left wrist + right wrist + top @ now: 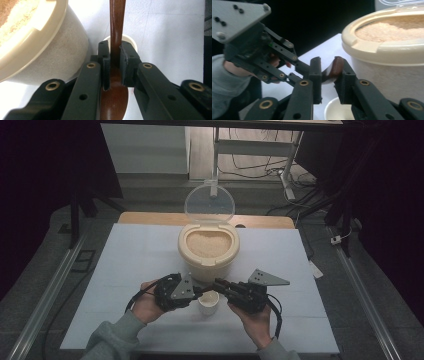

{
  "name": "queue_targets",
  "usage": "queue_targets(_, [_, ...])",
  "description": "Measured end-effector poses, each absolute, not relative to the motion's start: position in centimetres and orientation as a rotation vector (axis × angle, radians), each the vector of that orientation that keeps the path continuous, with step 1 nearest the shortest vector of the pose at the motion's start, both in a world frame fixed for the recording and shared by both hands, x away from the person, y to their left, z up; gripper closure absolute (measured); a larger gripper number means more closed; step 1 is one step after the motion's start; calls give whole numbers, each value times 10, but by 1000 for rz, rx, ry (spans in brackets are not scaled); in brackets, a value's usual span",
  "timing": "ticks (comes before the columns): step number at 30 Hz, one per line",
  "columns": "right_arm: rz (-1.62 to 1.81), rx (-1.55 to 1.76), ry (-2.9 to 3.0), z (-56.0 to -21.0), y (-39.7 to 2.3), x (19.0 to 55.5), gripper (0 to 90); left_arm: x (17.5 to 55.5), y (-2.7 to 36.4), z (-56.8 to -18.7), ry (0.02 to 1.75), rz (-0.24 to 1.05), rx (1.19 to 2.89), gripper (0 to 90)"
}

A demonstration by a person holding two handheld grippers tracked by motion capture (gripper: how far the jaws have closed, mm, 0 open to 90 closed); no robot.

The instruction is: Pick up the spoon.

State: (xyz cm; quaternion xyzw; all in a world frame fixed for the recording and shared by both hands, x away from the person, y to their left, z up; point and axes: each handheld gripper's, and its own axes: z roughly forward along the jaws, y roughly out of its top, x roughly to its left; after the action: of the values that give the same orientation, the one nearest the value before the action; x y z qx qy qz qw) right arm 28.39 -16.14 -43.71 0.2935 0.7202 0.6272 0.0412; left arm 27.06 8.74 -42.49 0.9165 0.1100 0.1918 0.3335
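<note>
High view: a person's two hands meet at the near middle of the white table (125, 270). The left gripper (196, 291) and right gripper (218, 283) point at each other, tips almost meeting above a small white cup (208, 303). Just behind the cup stands a cream rice container (208, 250), clear lid (209, 204) tipped up, grain filling it.

Left gripper view: the left gripper (115, 61) is clamped narrow on a brown wooden spoon (117, 30) — pads pressing the neck where handle meets bowl. The handle runs straight away from the camera; the cup's rim (130, 40) shows beneath it, the container's wall just to the side.

Right gripper view: the right gripper (329, 72) has its jaws drawn close around the spoon's end (333, 70) — the wood touches one pad; whether the other pad bears on it, cannot tell. The left gripper (298, 68) holds the spoon farther off. The cup (337, 110) sits below, the container (387, 55) close alongside.
</note>
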Motion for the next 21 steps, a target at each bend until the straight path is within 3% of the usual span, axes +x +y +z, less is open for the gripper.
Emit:
queue_targets(13, [1963,832,2195,-434,-161,283,825,269,87,-426,319,505,2356,772])
queue_targets(16, [1970,824,2177,-432,-162,282,825,269,90,-426,363,502,2330,682])
queue_targets(17, [1976,824,2169,-431,-163,282,825,269,92,-426,387,497,2313,563])
queue_targets(18, [1988,817,2159,-429,-165,283,825,269,94,-426,404,489,2301,563])
queue_targets(19, [2008,818,2143,-427,-169,283,826,268,96,-425,425,479,2284,482])
queue_targets(21, [2021,818,2122,-425,-173,284,826,265,103,-425,461,474,2257,420])
